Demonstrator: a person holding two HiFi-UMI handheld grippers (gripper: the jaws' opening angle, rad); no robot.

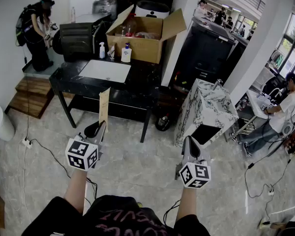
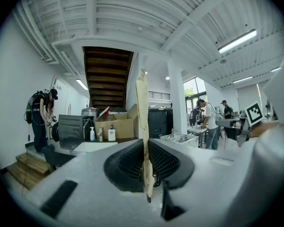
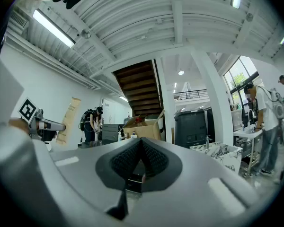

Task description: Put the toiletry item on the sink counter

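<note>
In my left gripper [image 1: 99, 128] a flat tan packet [image 1: 104, 107] stands upright, the jaws shut on its lower end. The left gripper view shows the packet [image 2: 142, 112] edge-on, rising from that gripper [image 2: 146, 167]. My right gripper [image 1: 189, 142] is shut with nothing between its jaws, and looks the same in its own view [image 3: 141, 148]. Ahead across the floor is the black sink counter [image 1: 137, 77] with a white basin [image 1: 104, 71]. Both grippers are well short of it, at waist height.
Pump bottles [image 1: 126, 53] and an open cardboard box [image 1: 143, 39] sit at the counter's back. A marble washstand [image 1: 206, 109] stands to the right, wooden steps [image 1: 32, 95] to the left. Cables [image 1: 44, 149] trail on the floor. People stand at back left [image 1: 37, 31] and right [image 1: 285, 109].
</note>
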